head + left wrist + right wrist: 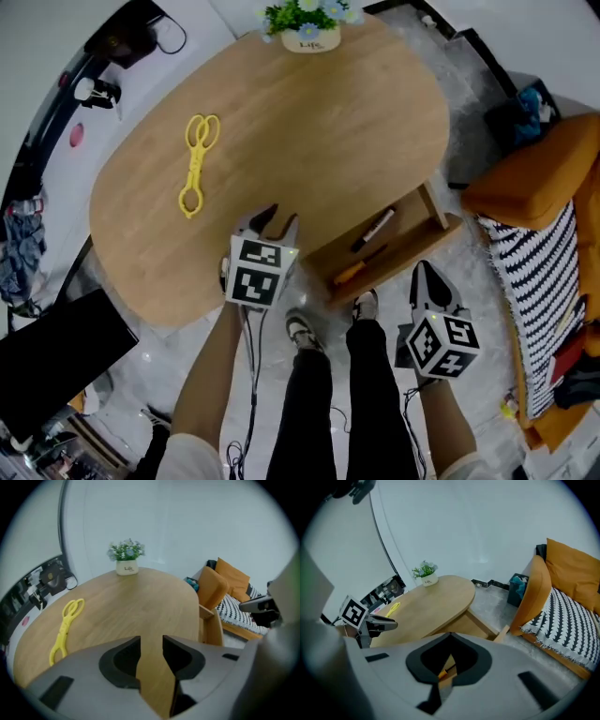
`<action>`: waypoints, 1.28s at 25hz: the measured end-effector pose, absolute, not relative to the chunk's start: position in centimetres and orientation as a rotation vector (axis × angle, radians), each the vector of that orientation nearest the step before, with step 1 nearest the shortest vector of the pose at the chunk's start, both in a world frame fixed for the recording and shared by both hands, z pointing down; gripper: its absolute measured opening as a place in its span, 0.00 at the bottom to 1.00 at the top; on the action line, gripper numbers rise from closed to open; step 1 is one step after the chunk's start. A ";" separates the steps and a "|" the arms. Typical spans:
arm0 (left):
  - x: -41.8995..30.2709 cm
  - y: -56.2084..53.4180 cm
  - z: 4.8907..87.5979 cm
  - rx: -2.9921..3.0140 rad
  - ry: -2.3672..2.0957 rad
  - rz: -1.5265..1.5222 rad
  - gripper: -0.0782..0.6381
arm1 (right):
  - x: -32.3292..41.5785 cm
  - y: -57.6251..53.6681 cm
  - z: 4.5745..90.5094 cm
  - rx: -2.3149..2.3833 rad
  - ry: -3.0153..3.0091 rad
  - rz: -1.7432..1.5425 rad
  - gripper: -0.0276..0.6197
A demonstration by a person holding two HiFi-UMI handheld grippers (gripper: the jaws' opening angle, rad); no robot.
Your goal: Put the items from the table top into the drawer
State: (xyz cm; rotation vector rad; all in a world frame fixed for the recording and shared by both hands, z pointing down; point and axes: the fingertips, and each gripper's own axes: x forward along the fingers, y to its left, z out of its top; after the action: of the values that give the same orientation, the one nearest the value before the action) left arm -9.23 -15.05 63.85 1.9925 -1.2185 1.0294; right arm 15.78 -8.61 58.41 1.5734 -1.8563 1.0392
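Tongs (pixel 196 164) lie on the table (pixel 309 122), well apart from the empty, released left claw (pixel 279 218).
Pinched at one end, the long slick tongs may swing and catch the drawer's side. The right claw (pixel 427 272) hangs clenched on nothing near the open drawer (pixel 441 225); the left claw sits over the table's near edge, tongs at its 11 o'clock.

Bright, even, diffuse light; shadows faint. Strong fisheye bending, dark corners. Fingers (pixel 119 663) blurred up close; beyond fingers, sharp.
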 end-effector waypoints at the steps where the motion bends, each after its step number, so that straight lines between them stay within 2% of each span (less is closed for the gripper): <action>1: -11.0 -15.3 63.8 1.972 -1.248 1.030 0.30 | 14.9 -9.0 58.5 1.555 -1.864 1.034 0.03; 9: -23.8 -17.6 63.7 1.872 -1.452 1.065 0.30 | 9.2 -10.8 58.8 1.445 -1.893 0.990 0.03; 14: -28.7 -19.3 63.9 1.786 -1.528 1.024 0.30 | 7.5 -11.9 59.1 1.414 -1.907 0.974 0.03; 21: -31.5 -21.2 65.7 1.754 -1.540 1.082 0.30 | 6.5 -11.8 60.1 1.402 -1.900 0.994 0.03; 32: -31.2 -21.7 67.1 1.738 -1.423 1.010 0.30 | 5.8 -11.0 60.8 1.376 -1.893 1.034 0.03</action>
State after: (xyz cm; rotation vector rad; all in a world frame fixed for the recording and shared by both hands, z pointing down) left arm -31.25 -21.73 67.08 1.7380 -1.4230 1.0102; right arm 5.82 -11.04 60.79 1.3760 -1.8930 1.0338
